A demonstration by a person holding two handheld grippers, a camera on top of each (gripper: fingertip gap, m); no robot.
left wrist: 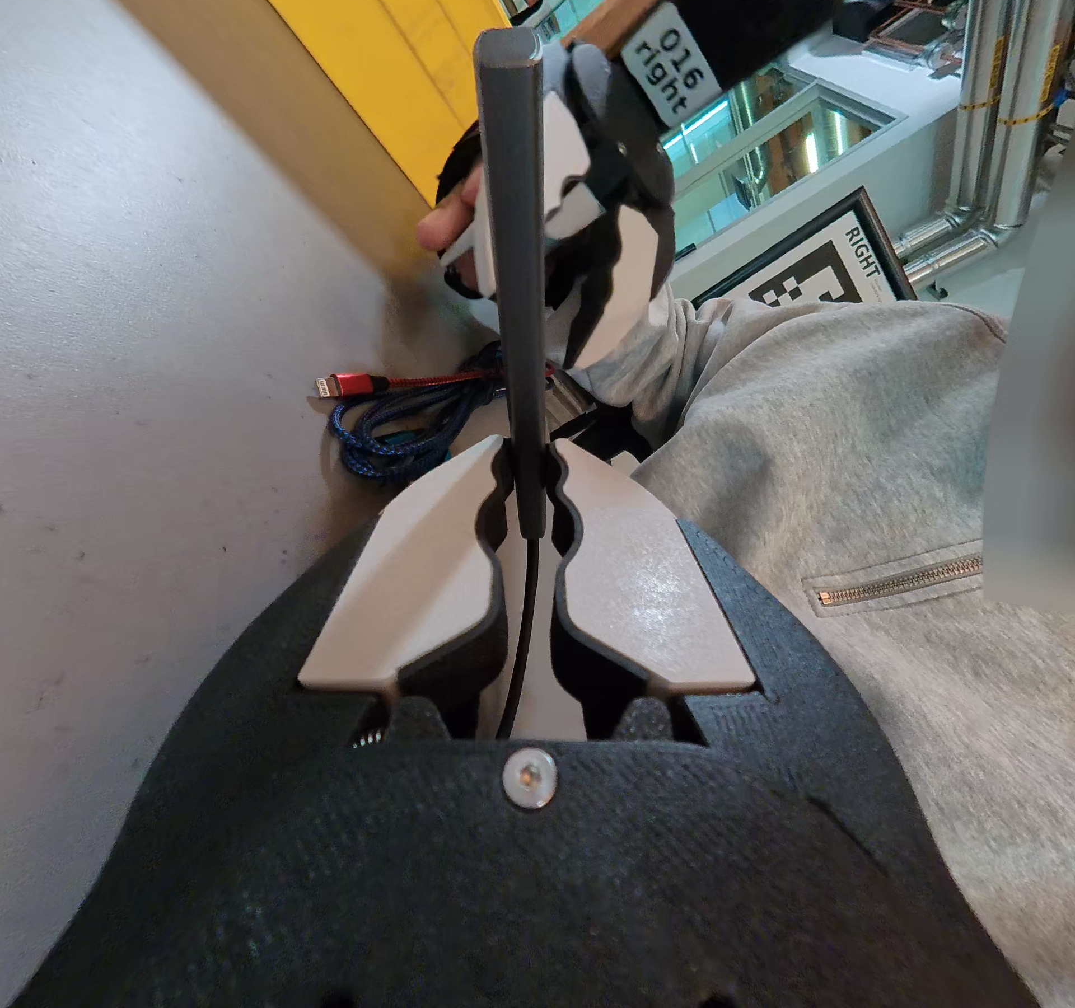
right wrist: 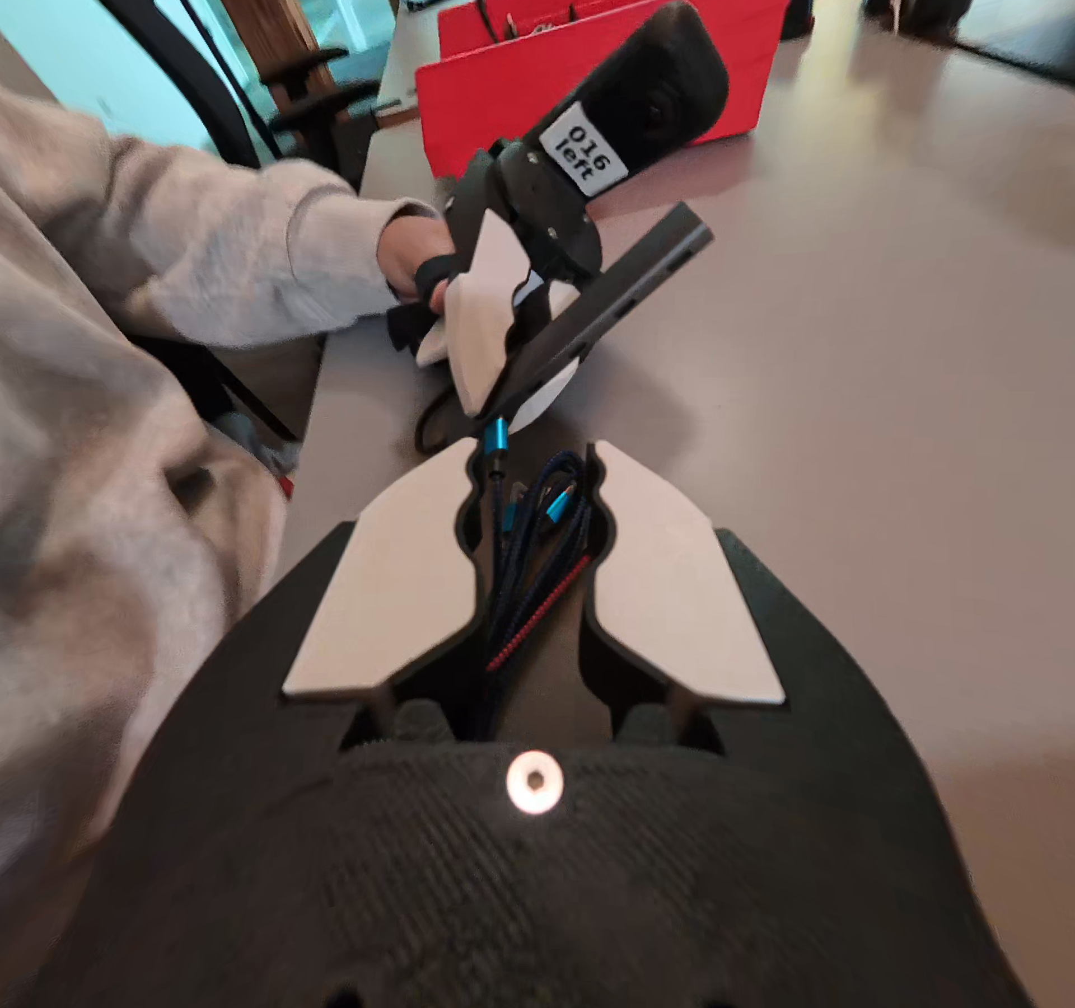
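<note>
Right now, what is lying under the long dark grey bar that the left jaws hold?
Under the dark grey bar, a bundle of blue braided cables and a red cable lie on the table. The bar and a grey sleeve cover the bundle's far part.

The thin black cord (left wrist: 519,631) from the dark bar (left wrist: 515,259) runs down toward 6 o'clock and hides under the left gripper (left wrist: 526,445). The bundle of cables (right wrist: 535,550) slips out of sight between the right gripper's (right wrist: 532,448) fingers (right wrist: 657,579). At 9 o'clock the person's grey sleeve (right wrist: 116,457) is blurry and cut off, and the red box (right wrist: 582,61) at 12 o'clock is cut off too.
</note>
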